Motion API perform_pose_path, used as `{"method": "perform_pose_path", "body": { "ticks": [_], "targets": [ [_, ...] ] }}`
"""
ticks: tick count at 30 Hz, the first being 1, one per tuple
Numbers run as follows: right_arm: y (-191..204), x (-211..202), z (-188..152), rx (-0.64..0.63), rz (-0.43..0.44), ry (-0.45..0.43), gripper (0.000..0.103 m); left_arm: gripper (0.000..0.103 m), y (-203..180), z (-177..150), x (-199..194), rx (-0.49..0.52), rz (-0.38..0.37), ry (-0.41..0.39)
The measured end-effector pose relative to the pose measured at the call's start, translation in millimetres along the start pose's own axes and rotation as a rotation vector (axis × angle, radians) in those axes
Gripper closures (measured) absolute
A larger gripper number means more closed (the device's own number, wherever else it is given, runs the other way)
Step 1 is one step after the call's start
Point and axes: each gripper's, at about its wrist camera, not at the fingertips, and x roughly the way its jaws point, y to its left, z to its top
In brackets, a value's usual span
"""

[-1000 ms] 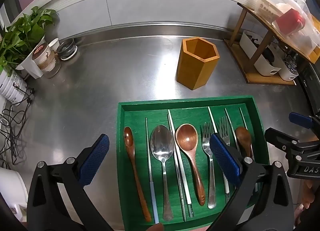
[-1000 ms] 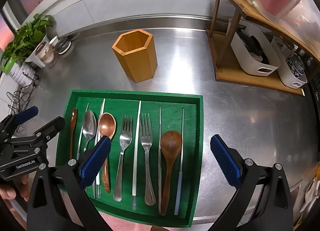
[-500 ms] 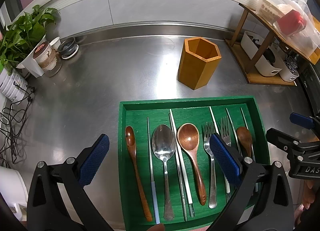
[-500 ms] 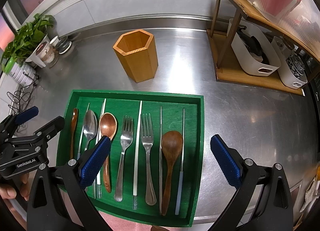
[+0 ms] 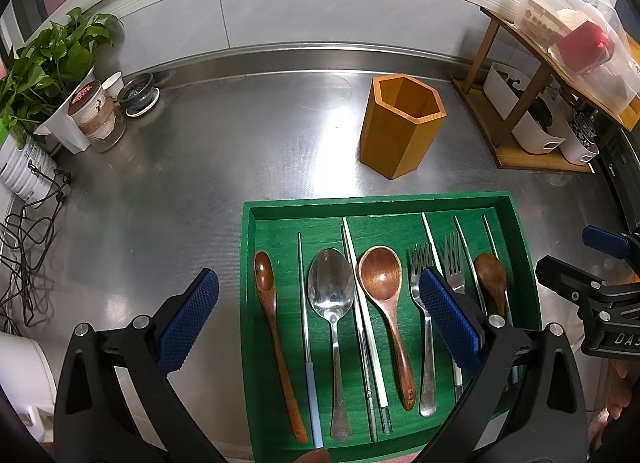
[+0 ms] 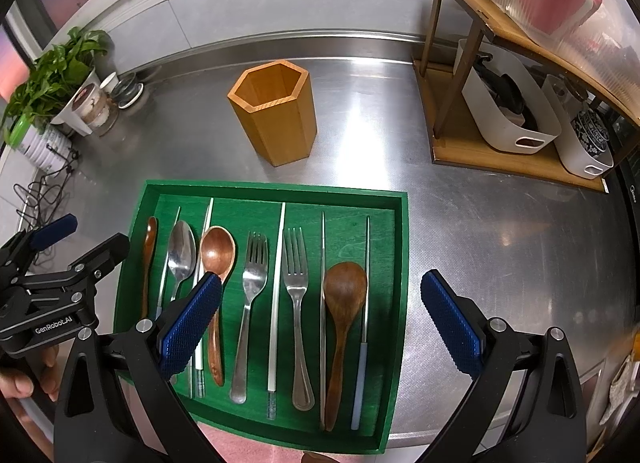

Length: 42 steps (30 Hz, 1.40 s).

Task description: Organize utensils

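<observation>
A green tray point(image 5: 516, 223) point(image 6: 402, 263) lies on the steel counter near its front edge. It holds wooden spoons point(image 5: 384, 283) point(image 6: 344, 295), a metal spoon point(image 5: 332, 287), forks point(image 6: 296, 287) and several chopsticks point(image 6: 278, 283), laid side by side. An empty hexagonal wooden holder point(image 5: 402, 127) point(image 6: 276, 111) stands behind the tray. My left gripper point(image 5: 318, 319) is open and empty above the tray's left part. My right gripper point(image 6: 320, 319) is open and empty above the tray's right part.
A potted plant point(image 5: 44, 63), cups and a small bowl point(image 5: 140, 93) stand at the back left, with cables point(image 5: 24, 231) along the left edge. A wooden shelf point(image 6: 500, 95) with white bins and a plastic box stands at the right.
Both grippers have drifted slightly, so the tray and holder sit a little to the right in the views. Nothing was grasped or moved.
</observation>
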Motion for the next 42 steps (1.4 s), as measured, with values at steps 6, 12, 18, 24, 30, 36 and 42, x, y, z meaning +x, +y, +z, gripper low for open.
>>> {"method": "perform_pose_path", "body": {
  "ticks": [6, 12, 18, 24, 30, 36, 42],
  "targets": [
    [-0.1, 0.1, -0.1, -0.001, -0.002, -0.001, 0.004, 0.008, 0.6, 0.0, -0.3, -0.001, 0.000, 0.000],
    [2.6, -3.8, 0.2, 0.000, -0.002, -0.005, 0.004, 0.008, 1.5, 0.9, -1.9, -0.004, -0.002, 0.001],
    [2.5, -3.8, 0.2, 0.001, 0.000, -0.005, 0.004, 0.008, 1.5, -0.3, -2.1, -0.004, -0.003, -0.001],
    [3.5, -3.8, 0.2, 0.000, -0.001, -0.006, 0.004, 0.008, 1.7, -0.2, -2.0, -0.002, -0.002, -0.001],
    [3.3, -3.8, 0.0, 0.001, 0.000, -0.006, 0.004, 0.008, 4.3, -0.7, -1.4, -0.005, 0.001, 0.001],
    [6.0, -2.4, -0.5, 0.002, 0.011, -0.003, 0.004, 0.008, 5.3, -1.0, -1.7, -0.004, 0.000, -0.003],
    [8.4, -2.3, -0.3, -0.001, 0.016, -0.010, 0.004, 0.008, 6.7, -0.1, -2.2, -0.010, -0.003, -0.008]
  ]
}}
